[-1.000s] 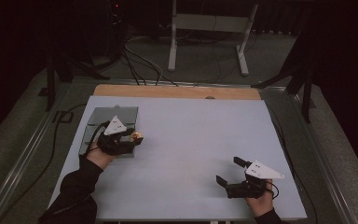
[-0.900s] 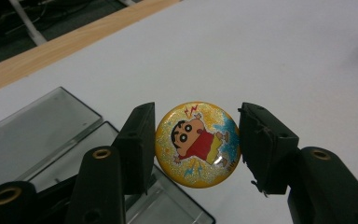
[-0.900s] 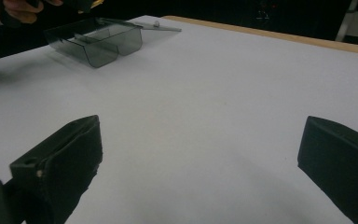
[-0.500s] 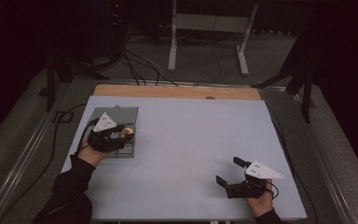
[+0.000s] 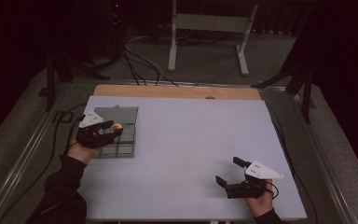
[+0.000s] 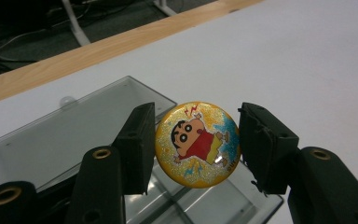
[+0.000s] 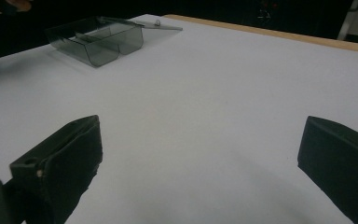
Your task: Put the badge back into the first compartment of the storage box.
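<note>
A round yellow glitter badge (image 6: 196,143) with a cartoon boy in a red shirt hangs between the jaws of my left gripper (image 6: 196,140), which is shut on its two edges. In the high view the badge (image 5: 116,126) and left gripper (image 5: 111,129) are over a clear smoky plastic compartment box (image 5: 123,145) at the table's left, its lid (image 5: 119,115) laid open behind it. The box (image 6: 60,140) lies directly below the badge. My right gripper (image 5: 227,171) rests near the front right of the table, jaws wide open with nothing between them (image 7: 200,149). The box (image 7: 98,39) stands far off to its upper left.
The white table top (image 5: 200,135) has a wooden strip (image 5: 177,92) along its far edge and metal rails (image 5: 23,154) at both sides. Cables (image 5: 140,65) and a white stand (image 5: 209,23) are on the floor beyond.
My left gripper has carried the badge leftward and slightly farther back over the box. The right gripper has stayed in place, open.
</note>
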{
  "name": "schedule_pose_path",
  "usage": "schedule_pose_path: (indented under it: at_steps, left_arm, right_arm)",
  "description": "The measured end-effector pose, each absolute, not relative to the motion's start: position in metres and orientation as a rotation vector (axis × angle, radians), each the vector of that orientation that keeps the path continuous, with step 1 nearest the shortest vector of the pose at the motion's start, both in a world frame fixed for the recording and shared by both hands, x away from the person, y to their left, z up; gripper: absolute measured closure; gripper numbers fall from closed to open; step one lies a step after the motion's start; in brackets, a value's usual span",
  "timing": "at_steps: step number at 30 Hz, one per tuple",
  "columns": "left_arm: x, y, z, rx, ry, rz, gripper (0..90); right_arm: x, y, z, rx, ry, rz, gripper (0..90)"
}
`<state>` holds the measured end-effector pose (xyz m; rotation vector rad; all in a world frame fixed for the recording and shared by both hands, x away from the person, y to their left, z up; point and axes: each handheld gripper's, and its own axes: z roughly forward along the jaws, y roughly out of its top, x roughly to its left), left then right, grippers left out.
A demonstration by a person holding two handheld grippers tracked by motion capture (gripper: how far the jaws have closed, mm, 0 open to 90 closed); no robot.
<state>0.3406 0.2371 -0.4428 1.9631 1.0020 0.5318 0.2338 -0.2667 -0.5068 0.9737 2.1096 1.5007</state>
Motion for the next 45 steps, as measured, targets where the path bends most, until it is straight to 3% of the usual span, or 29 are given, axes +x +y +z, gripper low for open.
schedule_pose_path:
  at_steps: [22,45]
  left_arm:
    - [0.349,0.279,-0.447,1.883,1.134,0.564,48.5]
    - [0.363,0.313,-0.478,1.826,1.331,0.575,48.5]
  right_arm:
    - [0.234,-0.266,-0.507,0.968,2.114,1.499,0.0]
    - [0.235,-0.266,-0.507,0.972,2.118,1.499,0.0]
